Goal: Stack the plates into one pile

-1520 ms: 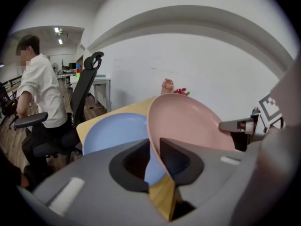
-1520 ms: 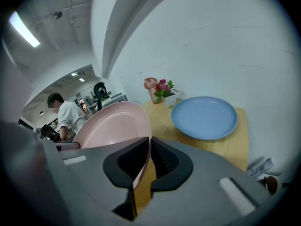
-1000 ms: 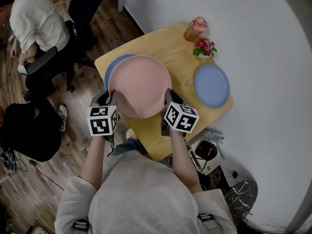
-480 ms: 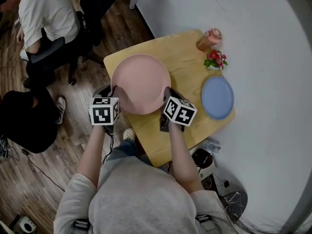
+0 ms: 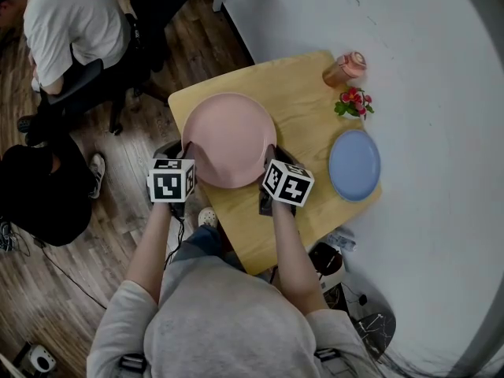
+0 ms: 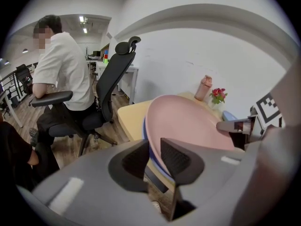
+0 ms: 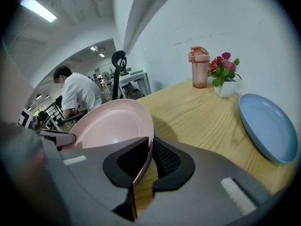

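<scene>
Plates have come together since a second ago: the pink plate [image 5: 228,136] then hung offset, with a blue rim showing at its left, and now it covers that lower blue plate [image 6: 146,131] entirely in the head view. The stack lies on the left part of the table [image 5: 307,101].

At the plate's left edge, the left gripper [image 5: 187,150] has both rims between its jaws, which are opening, with a gap at the outer pad. At the right edge, the right gripper [image 5: 270,152] stays clenched on the pink rim. Farther right lies the lone blue plate [image 5: 354,164], near the table's right edge and well apart from the stack. Behind it stand the flowers [image 5: 354,102] and a pink bottle [image 5: 344,68].

The table is pale wood against a white wall [image 5: 441,69], over a dark plank floor [image 5: 63,290]. A seated person [image 5: 63,22] in white is at the far left.

Only the left gripper view shows the blue rim under the pink one. It also shows an office chair [image 6: 113,88]. The right gripper view shows the thin pink edge pinched between the pads [image 7: 160,161] and the bottle upright.
</scene>
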`<state>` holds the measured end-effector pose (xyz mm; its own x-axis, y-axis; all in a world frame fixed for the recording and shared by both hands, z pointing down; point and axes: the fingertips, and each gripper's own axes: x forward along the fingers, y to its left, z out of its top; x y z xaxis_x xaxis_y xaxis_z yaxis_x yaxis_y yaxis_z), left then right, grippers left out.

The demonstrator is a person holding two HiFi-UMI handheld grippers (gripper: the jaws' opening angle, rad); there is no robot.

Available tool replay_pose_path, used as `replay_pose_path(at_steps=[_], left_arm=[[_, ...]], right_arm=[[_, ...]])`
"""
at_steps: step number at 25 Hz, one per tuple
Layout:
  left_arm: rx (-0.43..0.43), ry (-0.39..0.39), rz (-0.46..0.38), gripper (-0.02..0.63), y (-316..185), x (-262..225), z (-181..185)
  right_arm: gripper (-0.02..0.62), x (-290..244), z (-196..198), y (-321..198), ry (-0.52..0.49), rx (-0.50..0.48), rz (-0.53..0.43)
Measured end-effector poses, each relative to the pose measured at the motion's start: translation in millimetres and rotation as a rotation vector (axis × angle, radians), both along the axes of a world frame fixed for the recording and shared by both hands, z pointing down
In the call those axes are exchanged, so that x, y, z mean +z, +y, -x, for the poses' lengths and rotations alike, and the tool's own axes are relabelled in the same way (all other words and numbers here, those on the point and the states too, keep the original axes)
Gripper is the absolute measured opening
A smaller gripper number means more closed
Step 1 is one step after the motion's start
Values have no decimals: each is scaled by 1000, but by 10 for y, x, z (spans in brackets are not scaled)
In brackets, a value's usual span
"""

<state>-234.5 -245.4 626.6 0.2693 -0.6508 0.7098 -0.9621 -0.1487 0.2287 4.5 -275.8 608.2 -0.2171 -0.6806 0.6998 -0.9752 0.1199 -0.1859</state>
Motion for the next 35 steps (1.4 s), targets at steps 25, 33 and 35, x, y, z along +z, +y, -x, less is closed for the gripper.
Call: replay_pose_path(at_steps=[25,33,35], left_arm=[[15,-71,-338,66,-192,-796,19],[91,4,-576,58,-221,-1631,-333],[124,11,-620,58,-208,-1812,-459]], right_arm=[[3,-768,95,-18,-35,-72,-291],[3,-1532,-42,193,-38,-66,-518],[3,-1685,-107,263,-23,-60,-558]])
